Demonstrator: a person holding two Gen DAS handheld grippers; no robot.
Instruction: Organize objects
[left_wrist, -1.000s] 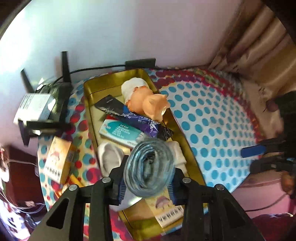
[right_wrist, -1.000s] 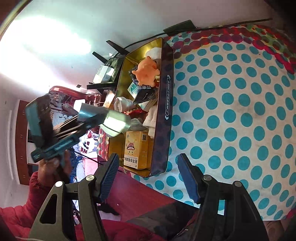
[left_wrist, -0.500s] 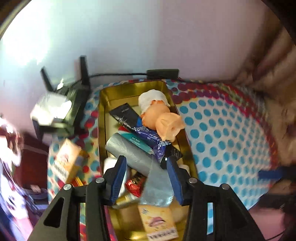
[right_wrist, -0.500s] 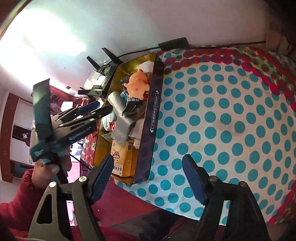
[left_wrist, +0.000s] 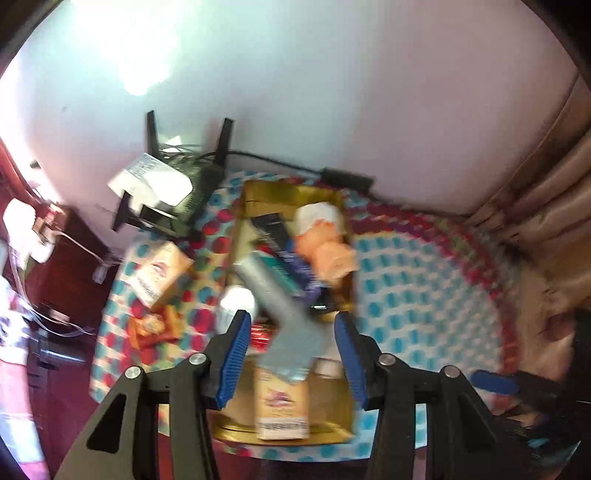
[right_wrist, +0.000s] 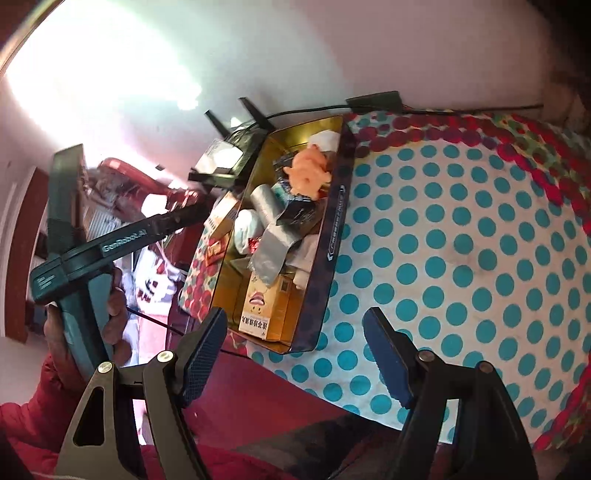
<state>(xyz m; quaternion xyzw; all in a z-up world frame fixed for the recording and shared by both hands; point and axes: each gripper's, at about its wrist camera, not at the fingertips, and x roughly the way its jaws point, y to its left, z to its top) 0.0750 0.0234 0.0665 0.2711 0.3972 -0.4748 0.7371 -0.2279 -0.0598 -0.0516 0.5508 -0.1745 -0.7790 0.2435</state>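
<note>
The grey roll of bags (left_wrist: 275, 295) lies on top of the pile in the gold tin tray (left_wrist: 255, 195), and its loose end hangs open. It could slide off or roll, because it leans on the orange pig toy (left_wrist: 330, 254) and the blue wrapper, not on the flat floor of the tray. If you dip back in, a finger could catch the loose flap and drag the roll out.

Your left gripper (left_wrist: 290, 356) has just been opening. Its 2 blue pads (left_wrist: 232, 354) stand apart, in the lower middle of the left wrist view, and they hold nothing. The roll shows between them, but it lies below in the tray and the pads do not touch it. This view is blurry.

Your right gripper (right_wrist: 295, 360) is wide open and empty too, at the bottom of its view. The tray sits above it, middle left, on the dotted tablecloth (right_wrist: 461, 240). The roll rests in the middle of the tray, above the yellow box (right_wrist: 264, 306).
</note>
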